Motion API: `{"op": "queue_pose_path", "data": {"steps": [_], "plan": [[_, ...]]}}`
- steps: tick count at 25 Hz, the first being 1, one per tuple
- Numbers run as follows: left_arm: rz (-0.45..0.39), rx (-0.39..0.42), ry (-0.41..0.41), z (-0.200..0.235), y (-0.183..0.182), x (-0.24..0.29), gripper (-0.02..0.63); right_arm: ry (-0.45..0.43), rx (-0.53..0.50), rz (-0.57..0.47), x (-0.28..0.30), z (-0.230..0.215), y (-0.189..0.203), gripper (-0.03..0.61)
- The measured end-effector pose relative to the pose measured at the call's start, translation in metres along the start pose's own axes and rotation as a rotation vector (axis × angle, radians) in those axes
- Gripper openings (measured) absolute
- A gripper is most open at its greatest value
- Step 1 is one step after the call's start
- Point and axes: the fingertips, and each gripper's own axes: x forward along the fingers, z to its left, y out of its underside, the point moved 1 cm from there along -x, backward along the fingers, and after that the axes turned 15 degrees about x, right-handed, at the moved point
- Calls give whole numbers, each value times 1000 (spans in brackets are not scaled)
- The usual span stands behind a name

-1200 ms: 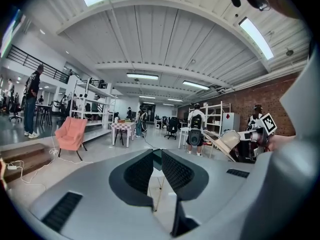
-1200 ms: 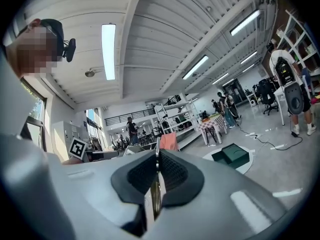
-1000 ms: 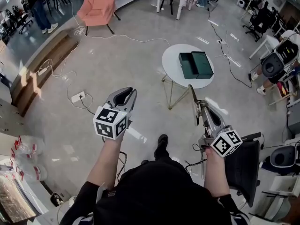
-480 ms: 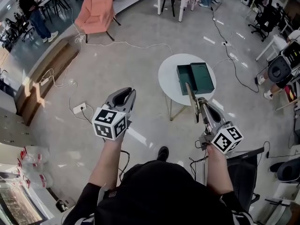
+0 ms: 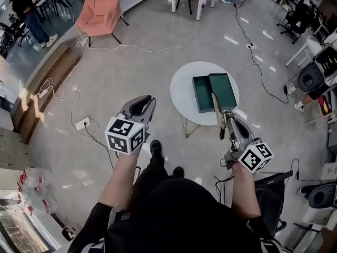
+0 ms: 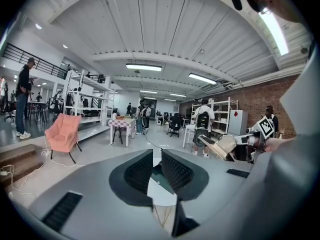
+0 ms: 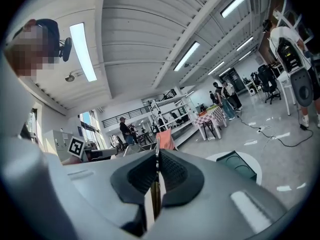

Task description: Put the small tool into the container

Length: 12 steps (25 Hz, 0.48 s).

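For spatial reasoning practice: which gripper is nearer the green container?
Right. The right gripper, shut on the small tool, sits just short of the green container; the left gripper hangs farther off, over the floor.

Open industrial lab hall: brick wall (image 6: 252, 96), metal shelving (image 6: 222, 110), office chairs (image 5: 293, 19), loose floor cables (image 5: 245, 26), strip lights (image 6: 143, 67).

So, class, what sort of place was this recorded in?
Probably a large open-plan lab or workshop hall: a bare polished floor, metal shelving in front of a brick wall, and office chairs at the edges.
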Motion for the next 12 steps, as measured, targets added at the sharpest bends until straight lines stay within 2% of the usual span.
{"op": "queue_pose_path", "data": {"steps": [6,12], "plan": [[-19,-17,30,46,4,44,58,42,3,0,47,-9,0,12],[-42,31,102,106,-15,102,57,100,8,-21,120,-17,-12,12]]}}
